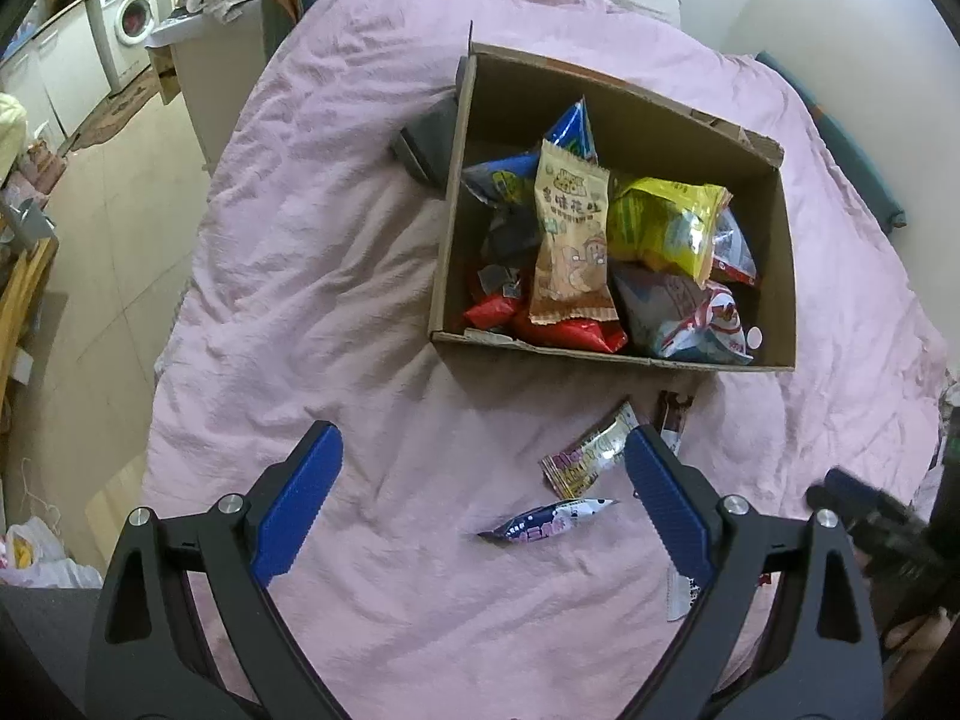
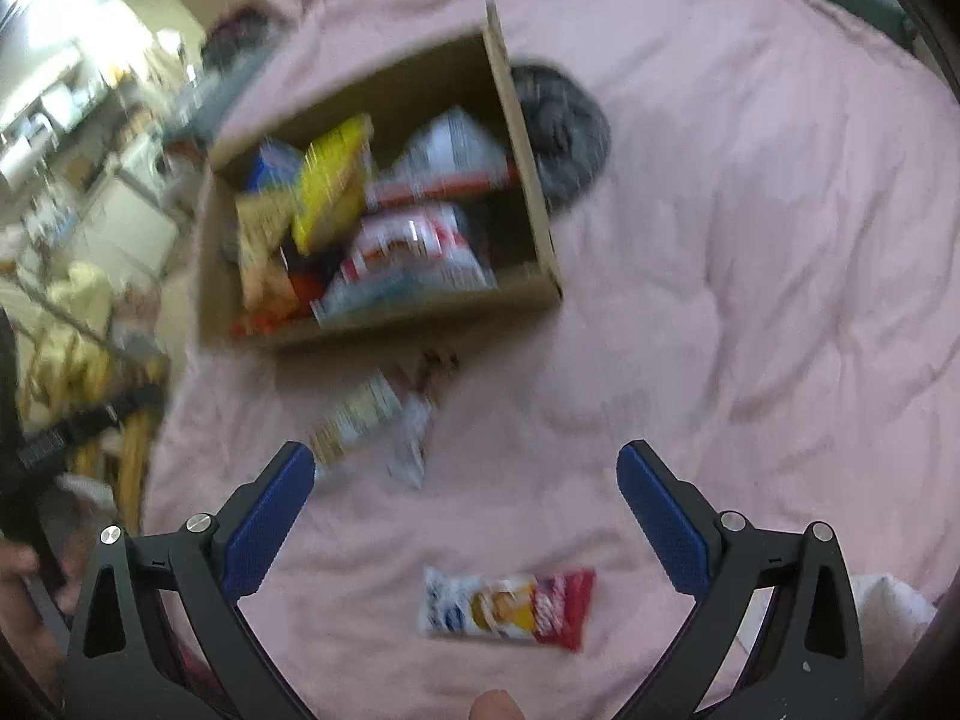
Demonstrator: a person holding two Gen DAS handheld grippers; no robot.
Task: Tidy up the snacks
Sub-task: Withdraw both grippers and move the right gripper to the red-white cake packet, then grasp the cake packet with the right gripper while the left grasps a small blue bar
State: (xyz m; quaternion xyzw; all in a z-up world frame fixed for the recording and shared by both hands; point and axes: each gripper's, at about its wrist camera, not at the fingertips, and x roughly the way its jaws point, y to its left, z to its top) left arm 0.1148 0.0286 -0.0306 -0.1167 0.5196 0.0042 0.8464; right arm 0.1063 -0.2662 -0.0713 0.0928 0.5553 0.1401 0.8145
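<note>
Blurring the right view, both grippers' jaws gape empty; box (image 1: 612, 354) hides lower packets.

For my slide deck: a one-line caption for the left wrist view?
Open left claw above pink bedding, loose snack packets beside a filled cardboard box.

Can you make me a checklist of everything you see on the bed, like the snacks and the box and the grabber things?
Surface: pink bedspread, wrinkled.
Job's things: cardboard box full of snack bags; blue-and-white packet, silver-and-yellow packet and red-and-white packet loose on the bedspread.
Clutter: dark grey cloth beside the box.
Grippers: left gripper open, empty; right gripper open, empty.
Cables: nothing seen.
Surroundings: washing machine, wooden furniture.
</note>
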